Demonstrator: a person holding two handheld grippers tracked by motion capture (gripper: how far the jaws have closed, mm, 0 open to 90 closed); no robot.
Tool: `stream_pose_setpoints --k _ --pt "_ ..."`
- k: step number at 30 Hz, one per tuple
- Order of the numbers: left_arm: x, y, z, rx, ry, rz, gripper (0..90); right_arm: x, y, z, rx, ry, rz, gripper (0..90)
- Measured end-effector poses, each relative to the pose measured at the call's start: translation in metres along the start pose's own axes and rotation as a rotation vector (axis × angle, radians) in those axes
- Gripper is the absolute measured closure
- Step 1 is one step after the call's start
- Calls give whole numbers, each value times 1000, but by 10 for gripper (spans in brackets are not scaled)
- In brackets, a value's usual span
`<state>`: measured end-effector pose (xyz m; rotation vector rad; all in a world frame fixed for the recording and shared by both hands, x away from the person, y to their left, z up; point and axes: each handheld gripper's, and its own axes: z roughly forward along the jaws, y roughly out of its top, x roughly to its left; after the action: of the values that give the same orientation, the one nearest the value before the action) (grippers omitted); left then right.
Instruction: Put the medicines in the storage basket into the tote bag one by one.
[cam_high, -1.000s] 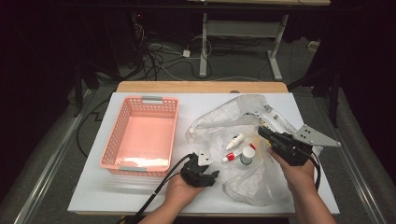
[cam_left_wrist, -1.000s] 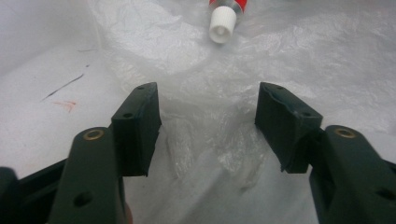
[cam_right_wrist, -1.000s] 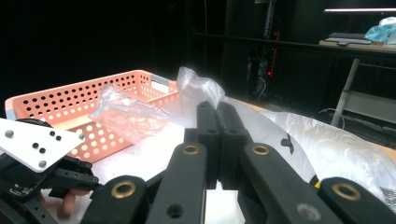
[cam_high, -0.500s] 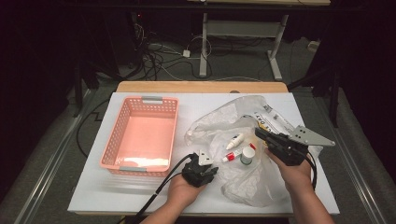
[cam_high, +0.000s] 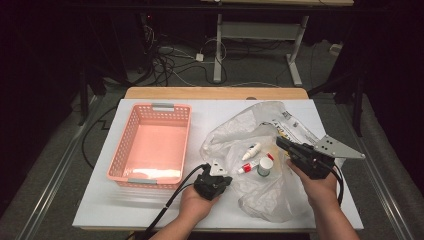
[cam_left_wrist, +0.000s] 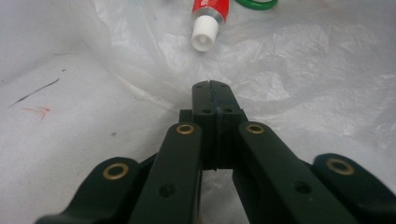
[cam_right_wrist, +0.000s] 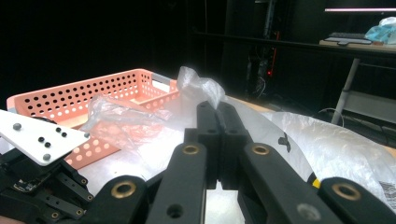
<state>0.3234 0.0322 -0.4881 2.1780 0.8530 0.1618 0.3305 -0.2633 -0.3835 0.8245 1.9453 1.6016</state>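
A crumpled clear plastic bag (cam_high: 270, 117) lies on the white table (cam_high: 150, 210), right of a pink basket (cam_high: 121, 142). A small white bottle (cam_high: 251, 151), a red-and-white tube (cam_high: 247, 168) and a white-capped jar (cam_high: 265, 166) lie on the bag's middle. My left gripper (cam_high: 220, 175) sits at the bag's near left edge. Its jaws are shut (cam_left_wrist: 212, 86), seemingly on the film (cam_left_wrist: 303, 60), with the tube (cam_left_wrist: 208, 18) just ahead. My right gripper (cam_high: 279, 141) is shut on a raised fold of the bag (cam_right_wrist: 196, 81) at its right side, jaws (cam_right_wrist: 217, 106) pointing toward the basket (cam_right_wrist: 93, 93).
A green ring (cam_left_wrist: 254, 3) lies beside the tube. The pink basket holds nothing that I can see. The left gripper (cam_right_wrist: 42, 191) with its white plate appears low left in the right gripper view. Cables and desk legs stand on the floor beyond the table.
The right gripper has shifted slightly to the left with the bag's fold. The left gripper has barely moved.
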Motion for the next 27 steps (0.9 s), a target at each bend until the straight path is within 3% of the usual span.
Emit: stream_pose_setpoints --k 8,15,27 --pt "4 -6 -12 -139 -41 -62 882 1 -2 2 2 5 -3 900" --pt "-3 -1 -21 -222 -31 -31 882 2 -3 4 7 3 -6 900" --pt "-5 3 -37 -300 -40 -8 883 6 -6 11 16 0 -7 900"
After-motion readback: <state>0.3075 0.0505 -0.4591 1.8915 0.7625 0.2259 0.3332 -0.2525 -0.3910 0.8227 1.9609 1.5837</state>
